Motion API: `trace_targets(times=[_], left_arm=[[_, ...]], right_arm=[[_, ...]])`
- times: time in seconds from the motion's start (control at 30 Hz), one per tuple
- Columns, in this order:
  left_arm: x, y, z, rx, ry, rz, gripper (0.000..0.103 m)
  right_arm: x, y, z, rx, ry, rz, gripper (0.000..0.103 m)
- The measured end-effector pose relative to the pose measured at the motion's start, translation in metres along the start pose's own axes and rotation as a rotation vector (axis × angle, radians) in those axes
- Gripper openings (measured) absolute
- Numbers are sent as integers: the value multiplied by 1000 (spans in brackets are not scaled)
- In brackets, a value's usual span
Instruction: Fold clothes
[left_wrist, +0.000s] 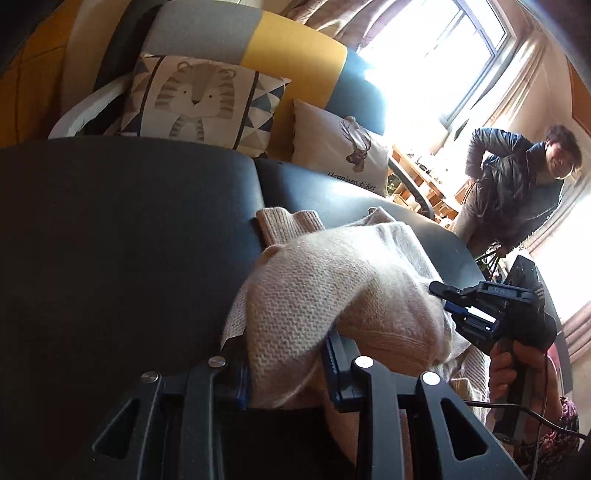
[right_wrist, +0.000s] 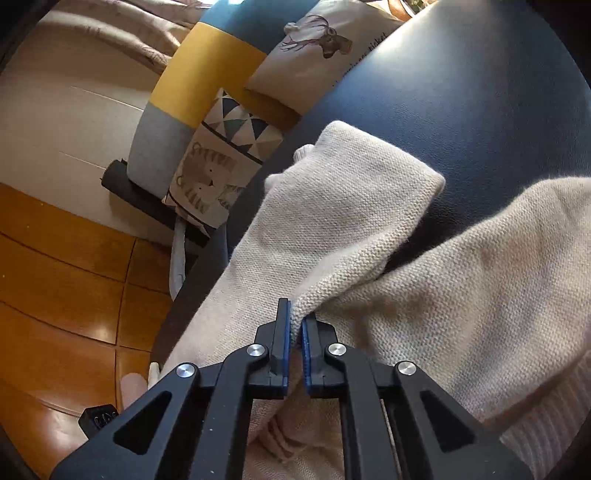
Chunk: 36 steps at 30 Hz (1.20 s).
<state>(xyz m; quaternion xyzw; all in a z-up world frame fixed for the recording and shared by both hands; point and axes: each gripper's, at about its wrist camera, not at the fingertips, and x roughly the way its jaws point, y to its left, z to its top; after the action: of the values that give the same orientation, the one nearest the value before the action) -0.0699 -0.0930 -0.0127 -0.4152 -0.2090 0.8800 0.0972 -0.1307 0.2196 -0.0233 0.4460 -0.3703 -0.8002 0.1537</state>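
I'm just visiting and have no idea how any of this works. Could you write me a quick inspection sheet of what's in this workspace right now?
Surface: dark blue leather sofa seat, partly sunlit.
Job's things: cream knitted sweater, bunched, one sleeve lying across the seat.
Clutter: tiger-print cushion, deer-print cushion, and a grey, yellow and blue bolster at the sofa's back.
Grippers: left gripper clamps a thick bunch of sweater; right gripper pinches a fold, jaws nearly together.
Cables: thin black cable below the right gripper's handle.
Surroundings: bright window, a standing person in a dark jacket, orange wooden floor.
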Motion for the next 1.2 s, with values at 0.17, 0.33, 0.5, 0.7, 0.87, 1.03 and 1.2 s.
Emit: trace_targets(times=[0.17, 0.33, 0.5, 0.7, 0.87, 1.03, 1.2], left_arm=[[-13, 6, -9, 36, -29, -20, 30], [-18, 13, -13, 27, -24, -30, 30], [-24, 11, -12, 13, -37, -36, 30], [-34, 14, -10, 8, -57, -38, 30], [-43, 23, -9, -22, -79, -35, 30], [-51, 33, -11, -43, -85, -29, 31], [-61, 43, -17, -53, -107, -27, 31]], right_arm=[[-7, 29, -1, -75, -36, 33, 5], [-15, 71, -11, -167, -45, 93, 5], [-11, 111, -30, -256, -3, 138, 5], [-1, 130, -60, -301, 81, 174, 6], [6, 142, -87, -343, 139, 212, 6], [14, 158, -110, -388, 190, 237, 6], [29, 170, -129, -428, 245, 240, 6]])
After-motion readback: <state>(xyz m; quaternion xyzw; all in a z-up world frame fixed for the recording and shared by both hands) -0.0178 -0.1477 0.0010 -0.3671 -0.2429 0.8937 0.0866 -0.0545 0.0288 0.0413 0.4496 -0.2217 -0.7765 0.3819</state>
